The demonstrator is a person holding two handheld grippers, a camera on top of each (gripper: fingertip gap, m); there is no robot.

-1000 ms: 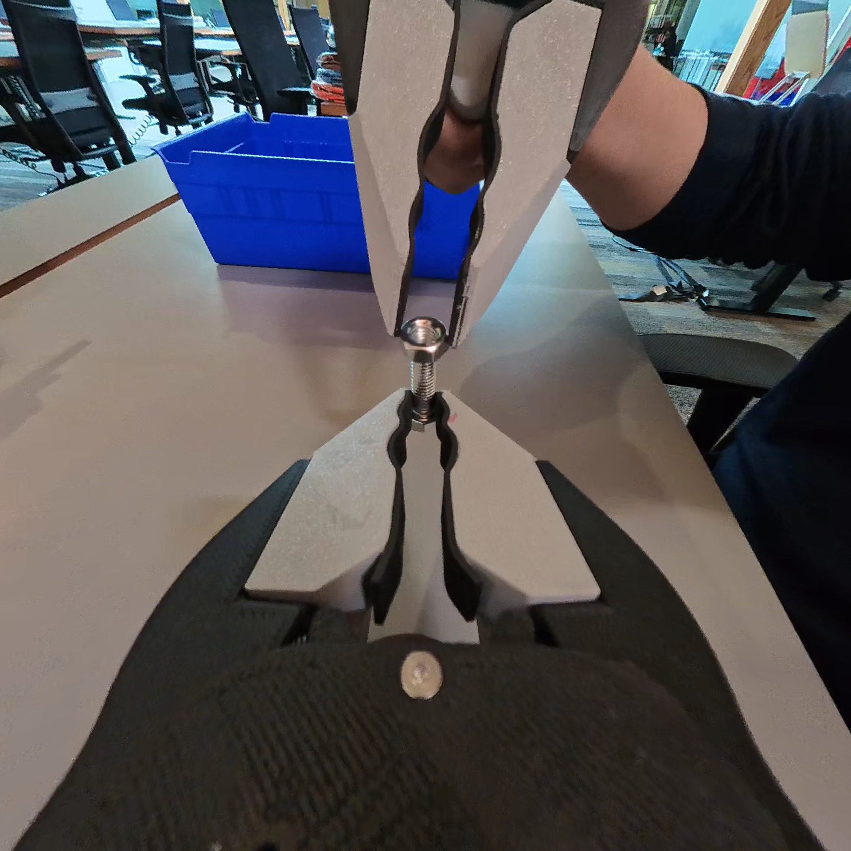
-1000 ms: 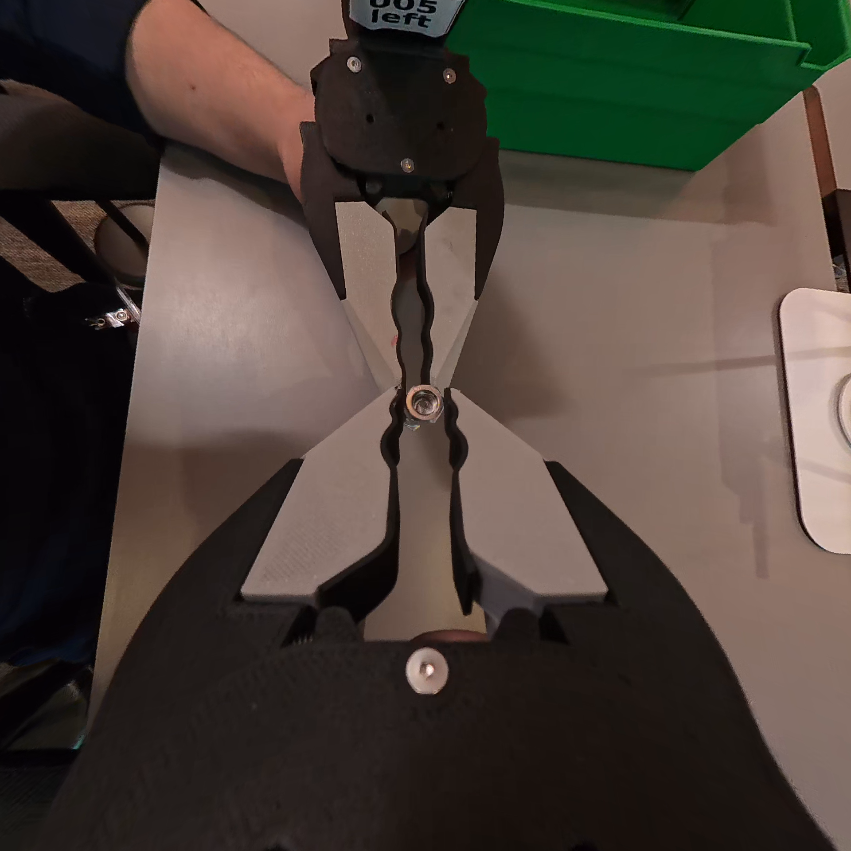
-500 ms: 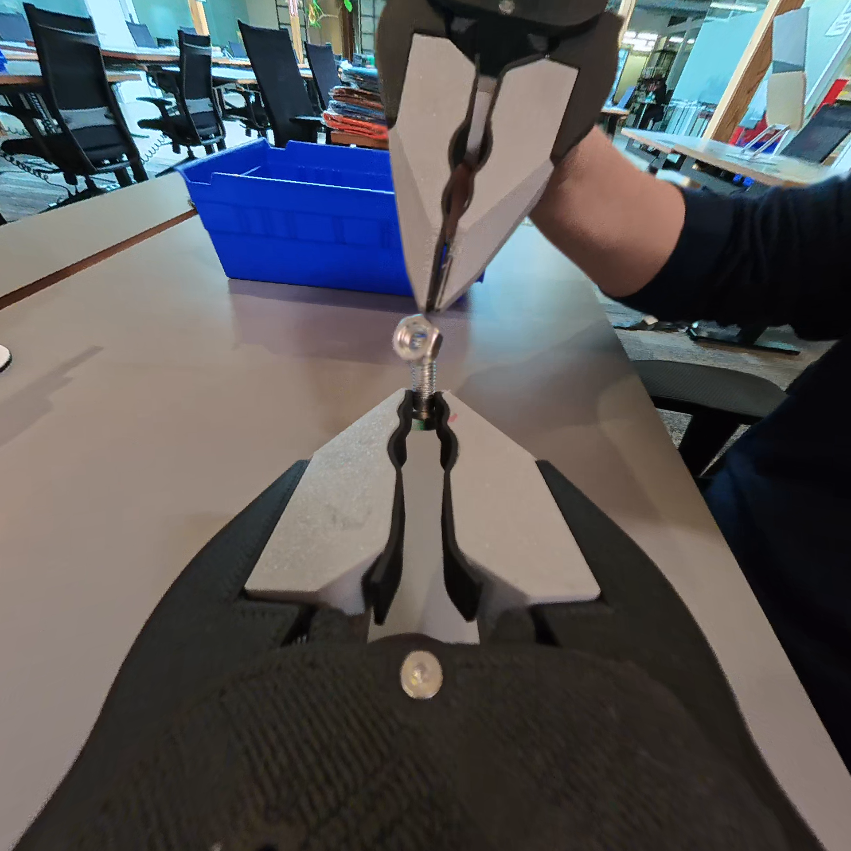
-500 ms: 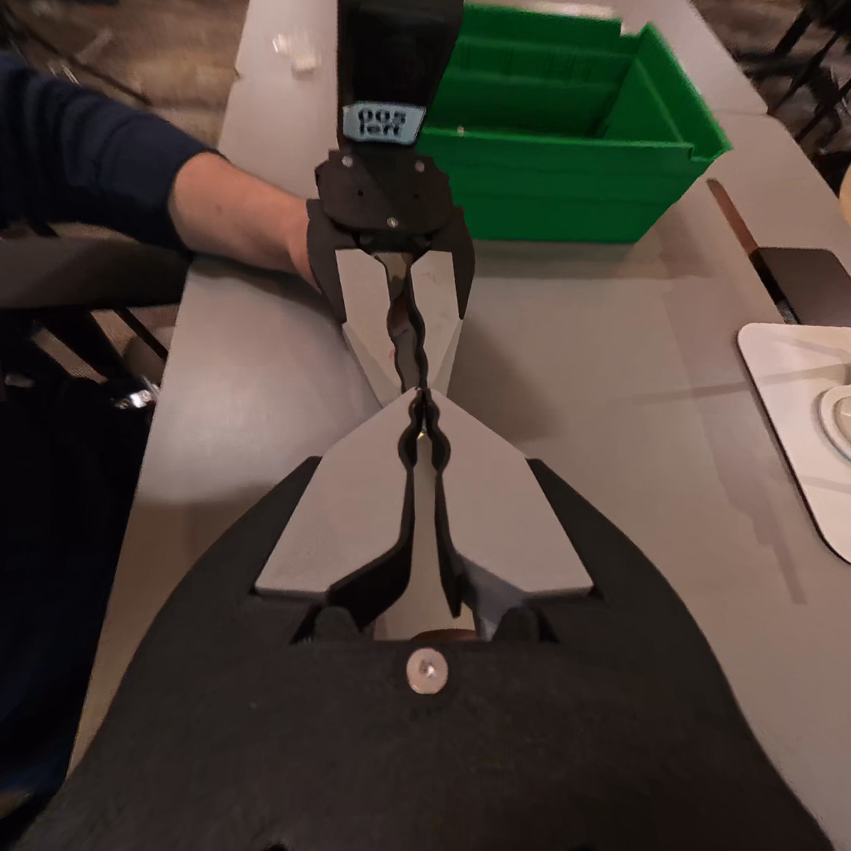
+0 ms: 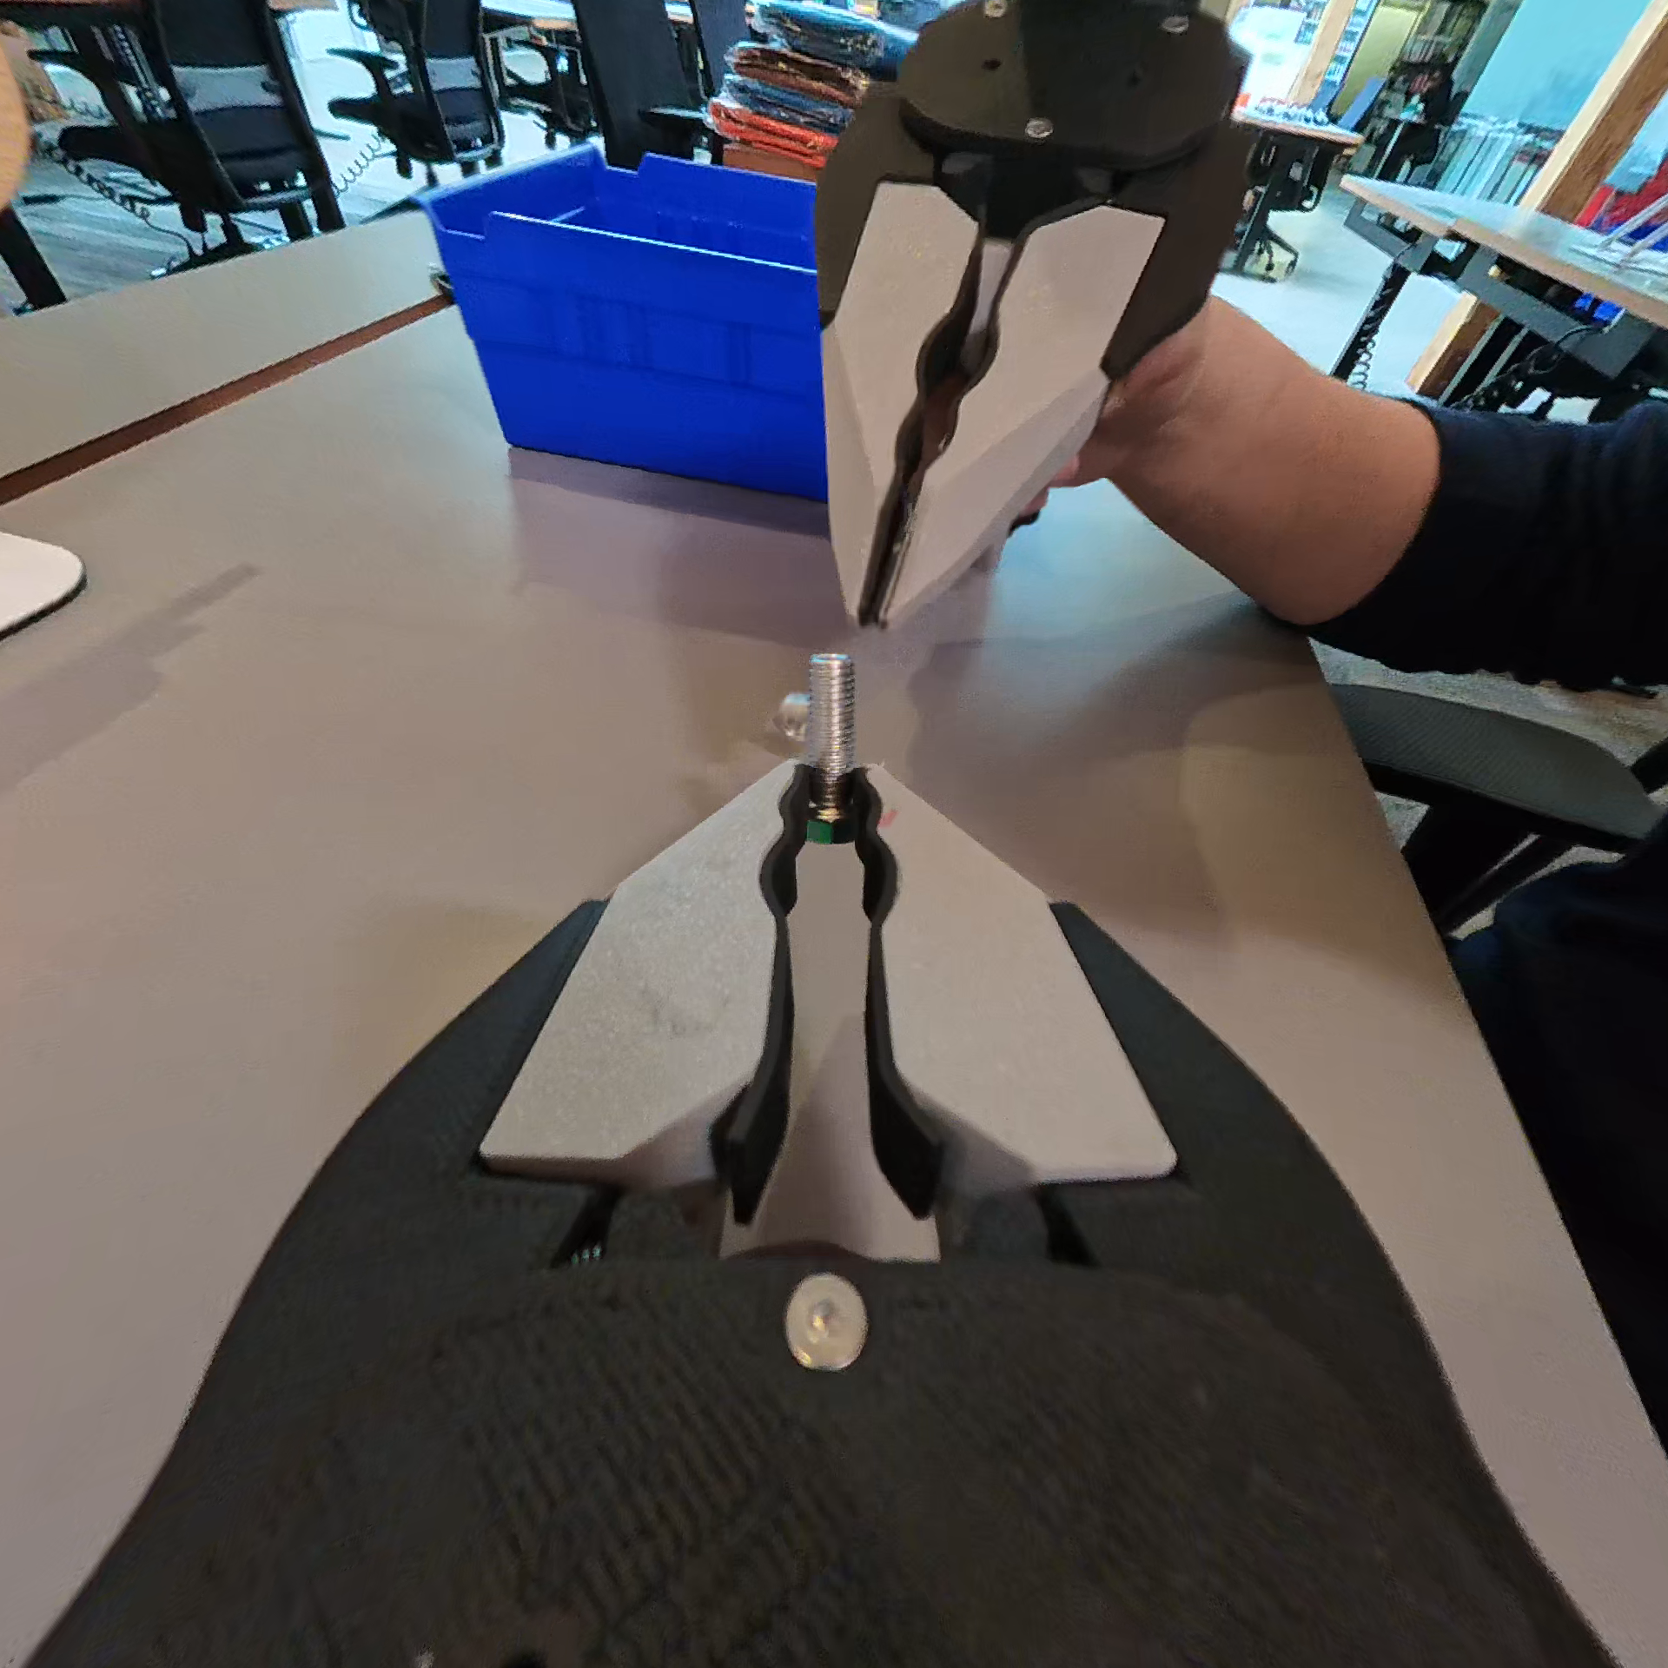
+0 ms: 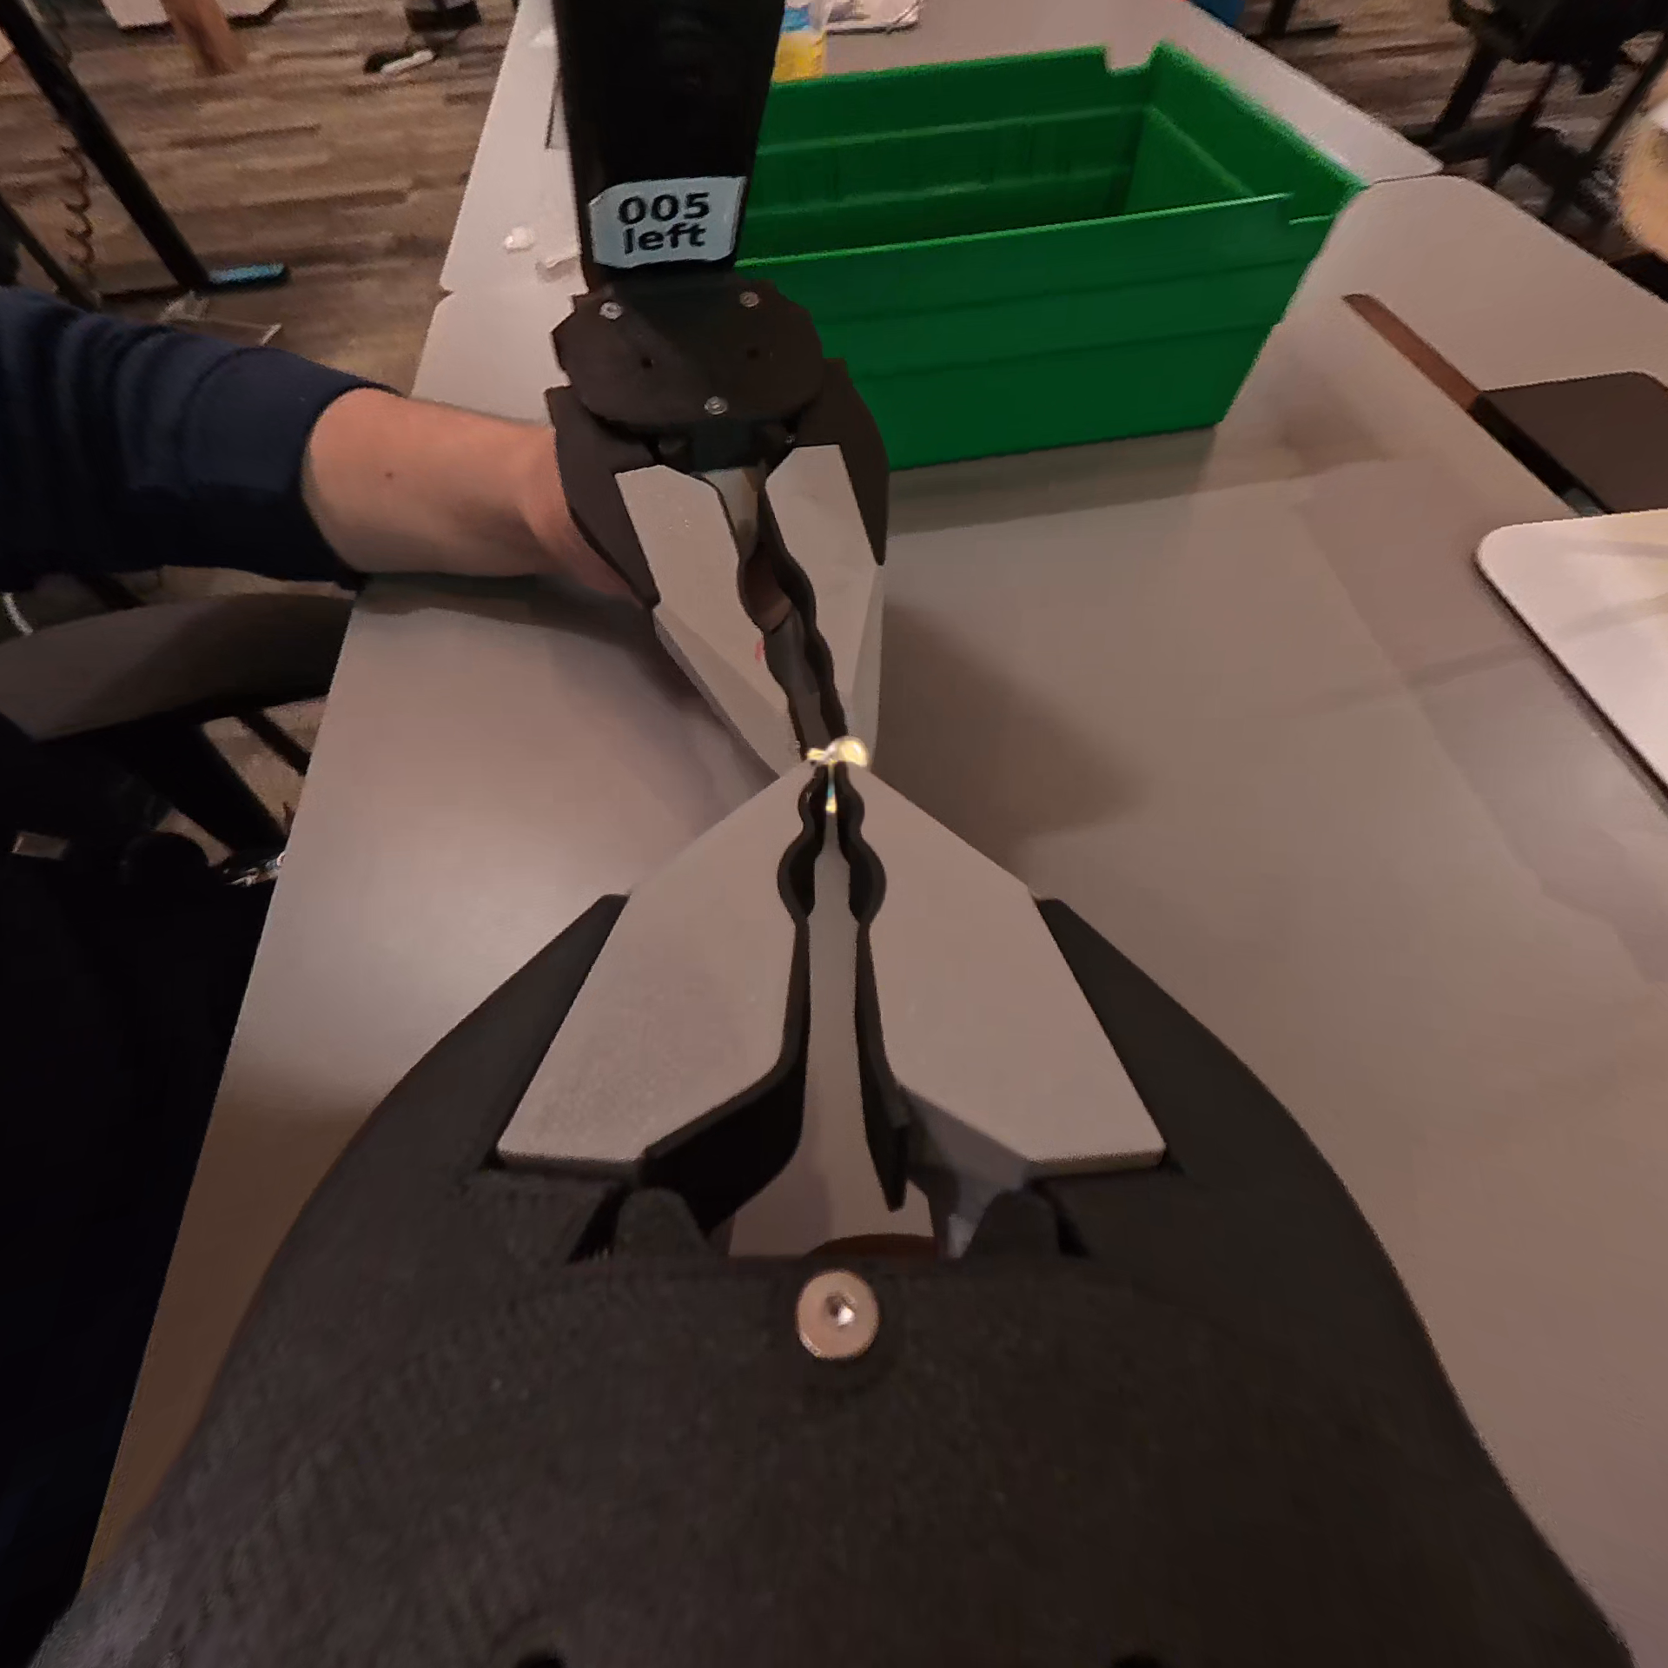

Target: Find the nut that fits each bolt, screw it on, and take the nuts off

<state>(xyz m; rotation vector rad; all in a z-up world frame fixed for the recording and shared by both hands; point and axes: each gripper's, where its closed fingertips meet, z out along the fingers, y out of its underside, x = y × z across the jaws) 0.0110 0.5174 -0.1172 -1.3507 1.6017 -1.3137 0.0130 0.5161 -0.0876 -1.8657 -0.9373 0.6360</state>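
Steel bolt [image 5: 831,713] stood upright, head clamped in left tool [image 5: 829,794], bare thread poking above fingertips. Judged rigid, light, slick; best held by hex head, thread left free. Small shiny nut [image 5: 792,709] lay on grey tabletop [image 5: 361,677] just behind bolt, likely to roll or slip. Right tool [image 5: 874,614] hovered above, fingers together, nothing visibly between them. Blue bin [image 5: 650,325] stood behind; green bin [image 6: 1038,298] opposite.
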